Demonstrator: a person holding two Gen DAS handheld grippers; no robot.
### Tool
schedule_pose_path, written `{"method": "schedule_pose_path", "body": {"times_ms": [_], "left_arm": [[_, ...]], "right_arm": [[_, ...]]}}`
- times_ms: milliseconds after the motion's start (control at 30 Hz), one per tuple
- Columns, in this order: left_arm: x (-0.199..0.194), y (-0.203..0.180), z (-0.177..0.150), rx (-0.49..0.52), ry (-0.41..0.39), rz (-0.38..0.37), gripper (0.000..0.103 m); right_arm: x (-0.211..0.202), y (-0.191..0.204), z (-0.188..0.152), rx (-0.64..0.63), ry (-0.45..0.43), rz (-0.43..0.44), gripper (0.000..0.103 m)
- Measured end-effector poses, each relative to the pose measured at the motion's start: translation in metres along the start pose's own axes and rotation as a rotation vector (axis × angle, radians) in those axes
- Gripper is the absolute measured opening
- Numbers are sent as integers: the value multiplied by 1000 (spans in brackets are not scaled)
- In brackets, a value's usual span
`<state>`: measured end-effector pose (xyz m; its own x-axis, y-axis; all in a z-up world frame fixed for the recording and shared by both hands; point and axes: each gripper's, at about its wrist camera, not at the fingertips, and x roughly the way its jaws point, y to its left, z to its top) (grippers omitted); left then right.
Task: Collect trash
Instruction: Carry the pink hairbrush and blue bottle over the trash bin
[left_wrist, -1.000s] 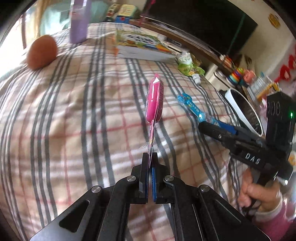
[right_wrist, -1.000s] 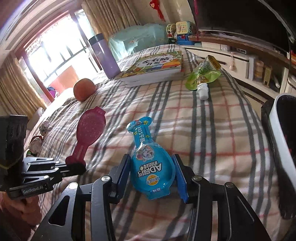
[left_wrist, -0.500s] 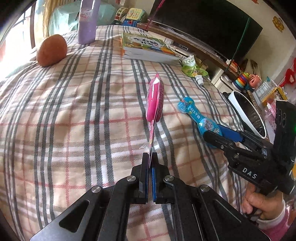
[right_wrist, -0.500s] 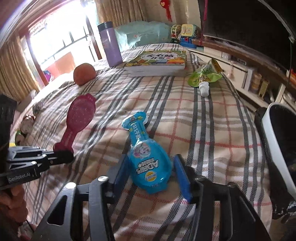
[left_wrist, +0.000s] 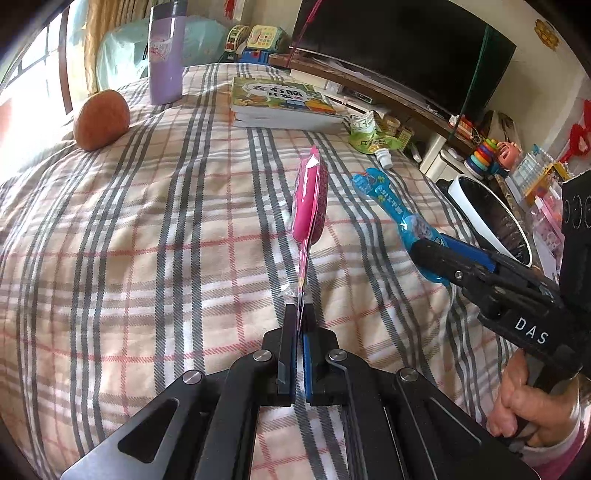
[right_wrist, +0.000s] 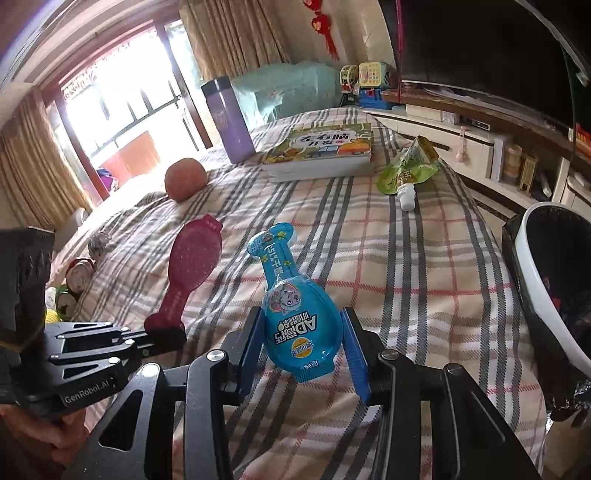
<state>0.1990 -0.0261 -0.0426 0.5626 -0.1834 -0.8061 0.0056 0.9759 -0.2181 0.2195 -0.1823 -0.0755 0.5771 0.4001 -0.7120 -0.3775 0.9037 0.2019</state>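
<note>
Bin (right_wrist: 532, 280) interior, right view only

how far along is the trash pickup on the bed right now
Nothing visibly dropped in the bin yet. In hand: the left claw pinches the pink wrapper by its tail, and the right claw grips the blue pouch, both lifted off the blanket. Left: the green pouch beside the book.

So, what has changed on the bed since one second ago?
Both grippers have risen a little with their packets. The left gripper stays shut on the pink packet; the right gripper keeps the blue packet. The green pouch, book, purple bottle and bin stayed in place.
</note>
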Motion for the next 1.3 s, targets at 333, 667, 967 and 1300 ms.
{"method": "schedule_pose_path", "body": {"times_ms": [333, 667, 967, 1300], "left_arm": [[-5, -21, 0, 50, 1, -18, 1], [0, -46, 4, 108, 14, -46, 1], [6, -69, 10, 166, 19, -66, 1], [12, -93, 16, 209, 24, -90, 1]], "right_arm": [[-18, -10, -3, 36, -31, -4, 43], [-40, -32, -10, 80, -61, -28, 43], [-57, -57, -16, 132, -85, -52, 43], [-78, -79, -19, 167, -115, -84, 43]]}}
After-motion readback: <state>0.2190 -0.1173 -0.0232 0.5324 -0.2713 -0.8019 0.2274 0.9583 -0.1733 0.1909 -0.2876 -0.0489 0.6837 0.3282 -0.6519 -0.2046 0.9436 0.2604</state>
